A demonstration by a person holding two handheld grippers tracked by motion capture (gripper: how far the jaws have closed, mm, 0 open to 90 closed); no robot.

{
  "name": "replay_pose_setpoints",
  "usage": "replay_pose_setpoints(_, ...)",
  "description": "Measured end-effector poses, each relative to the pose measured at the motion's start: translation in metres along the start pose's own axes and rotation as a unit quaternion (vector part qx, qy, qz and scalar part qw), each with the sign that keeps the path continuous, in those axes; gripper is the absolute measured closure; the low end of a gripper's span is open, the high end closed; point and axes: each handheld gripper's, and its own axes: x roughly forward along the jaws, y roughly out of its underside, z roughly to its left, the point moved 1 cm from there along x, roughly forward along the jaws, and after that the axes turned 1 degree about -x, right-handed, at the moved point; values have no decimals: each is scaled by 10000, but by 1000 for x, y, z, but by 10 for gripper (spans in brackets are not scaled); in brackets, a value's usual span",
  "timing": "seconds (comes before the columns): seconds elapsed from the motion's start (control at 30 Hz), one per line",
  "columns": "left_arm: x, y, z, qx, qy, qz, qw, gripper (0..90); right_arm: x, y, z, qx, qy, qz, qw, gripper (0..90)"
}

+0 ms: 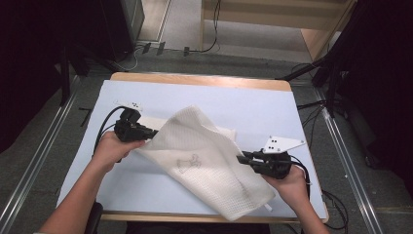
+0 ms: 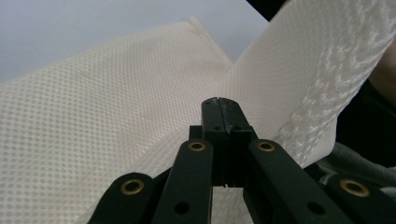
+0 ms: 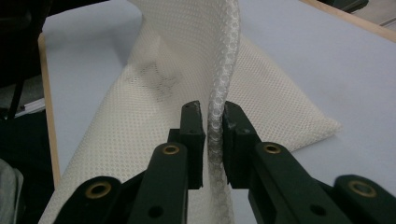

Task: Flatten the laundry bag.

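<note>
Towel [image 1: 204, 156], white waffle weave, lies diagonally across the desk [image 1: 253, 102], one end near the far left, the other hanging just over the near edge. A faint grey mark shows on the cloth near its middle.

Left tool [image 1: 146, 132] is at the towel's left edge, held in the person's left hand [image 1: 114, 146]. In the left gripper view its jaws are pressed together with cloth [image 2: 116, 93] all round the tips [image 2: 218, 105]; a fold rises to the upper right. Cannot tell from that view whether any fabric is actually caught between them.

Right tool [image 1: 242, 158] is at the towel's right edge, held in the right hand [image 1: 290, 178], grey three-cornered plate [image 1: 282, 144] on top. In the right gripper view the jaws pinch a raised edge of the towel [image 3: 219, 93]: the hem runs upright between the two pads [image 3: 194, 126], touching both. Rest of the cloth drapes down to the desk surface [image 3: 327, 56] behind.

Desk top is pale blue with a wood rim. Cables [image 1: 104, 126] trail from the left tool. Grey floor and dark stands surround the desk.
</note>
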Motion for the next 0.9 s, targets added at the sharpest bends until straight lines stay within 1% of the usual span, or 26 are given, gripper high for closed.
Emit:
replay_pose_setpoints(0.07, 1, 4, -2, 49, 24, 48, 10000, 900, -2, 0, -2, 72, 18, -29, 10000, 725)
replay_pose_setpoints(0.1, 0, 5, -2, 82, 54, 53, 9999, 900, -4, 1, -3, 110, 48, -68, 9999, 712)
replay_pose_setpoints(0.23, 1, 14, -5, 66, 69, 145, 9998, 900, -17, 0, -9, 235, 65, -279, 9993, 665)
replay_pose_setpoints(0.27, 1, 17, -6, 71, 65, 212, 9997, 900, -20, 0, -11, 261, 101, -324, 9991, 663)
replay_pose_setpoints(0.33, 2, 22, -6, 54, 57, 234, 9997, 897, -27, 1, -14, 287, 204, -390, 9986, 677)
replay_pose_setpoints(0.4, 3, 26, -6, 41, 70, 268, 9996, 895, -30, 1, -17, 329, 285, -450, 9980, 703)
replay_pose_setpoints(0.47, 7, 30, -5, 33, 70, 357, 9993, 893, -31, 1, -21, 401, 386, -497, 9972, 740)
replay_pose_setpoints(0.53, 12, 33, -6, 77, 77, 504, 9987, 886, -28, 0, -26, 453, 520, -463, 9965, 778)
replay_pose_setpoints(0.57, 14, 35, -7, 83, 111, 524, 9985, 885, -25, 0, -29, 518, 547, -442, 9962, 803)
replay_pose_setpoints(0.6, 15, 36, -7, 91, 109, 555, 9984, 884, -22, -1, -32, 530, 575, -419, 9961, 823)
replay_pose_setpoints(0.67, 16, 40, -8, 77, 109, 572, 9983, 883, -14, -2, -37, 628, 595, -373, 9956, 849)
replay_pose_setpoints(0.77, 16, 48, -8, 119, 98, 599, 9981, 879, -1, -5, -44, 683, 556, -281, 9957, 863)
replay_pose_setpoints(0.83, 16, 53, -9, 113, 111, 546, 9984, 876, 11, -6, -49, 674, 552, -202, 9960, 863)
replay_pose_setpoints(0.87, 15, 56, -9, 138, 144, 534, 9984, 872, 15, -7, -52, 692, 555, -183, 9959, 860)
replay_pose_setpoints(0.9, 15, 58, -8, 134, 138, 556, 9983, 868, 22, -7, -56, 702, 567, -136, 9958, 835)
